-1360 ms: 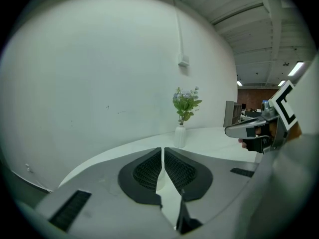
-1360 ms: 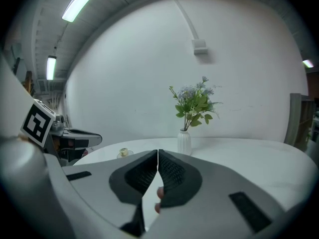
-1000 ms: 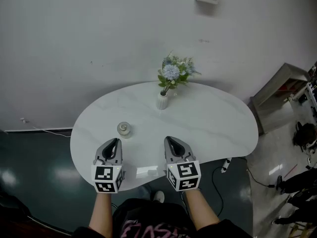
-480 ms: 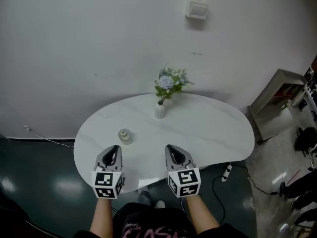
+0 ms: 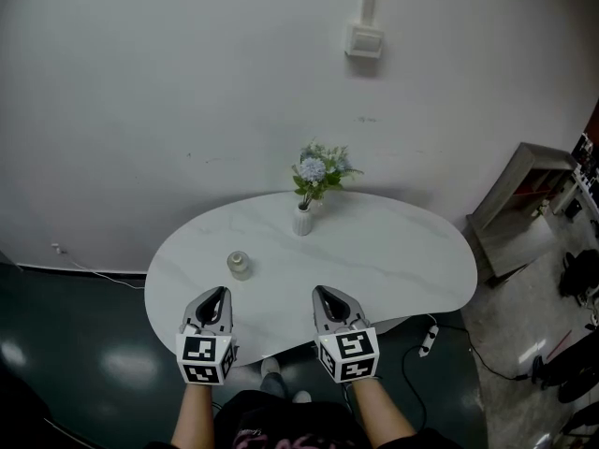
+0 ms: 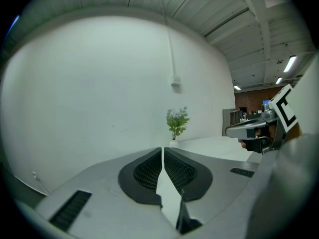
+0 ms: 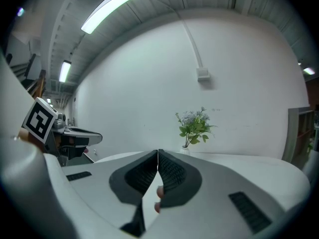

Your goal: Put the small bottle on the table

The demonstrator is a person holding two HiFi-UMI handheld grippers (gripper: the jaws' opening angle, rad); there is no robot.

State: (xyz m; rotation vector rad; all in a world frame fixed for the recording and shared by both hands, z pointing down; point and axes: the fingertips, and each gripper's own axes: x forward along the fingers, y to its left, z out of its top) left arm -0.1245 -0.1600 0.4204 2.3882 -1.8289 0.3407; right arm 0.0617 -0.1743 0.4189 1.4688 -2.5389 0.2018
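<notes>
The small bottle (image 5: 239,265), clear with a pale cap, stands upright on the left part of the white oval table (image 5: 393,260). My left gripper (image 5: 214,298) hovers over the table's near edge, just short of the bottle, with its jaws shut and nothing between them. My right gripper (image 5: 327,297) is level with it, further right, also shut and empty. In the left gripper view the jaw tips (image 6: 163,150) meet. The right gripper's tips (image 7: 158,153) meet too. The bottle does not show in either gripper view.
A white vase with blue flowers (image 5: 306,209) stands at the table's far edge by the white wall (image 5: 187,110). A grey cabinet (image 5: 524,199) stands at the right. Cables (image 5: 440,340) lie on the dark floor.
Both grippers have drawn back toward the table's near edge, away from the bottle. The head view has risen, so the table sits lower in frame. The bottle has stayed in place.
</notes>
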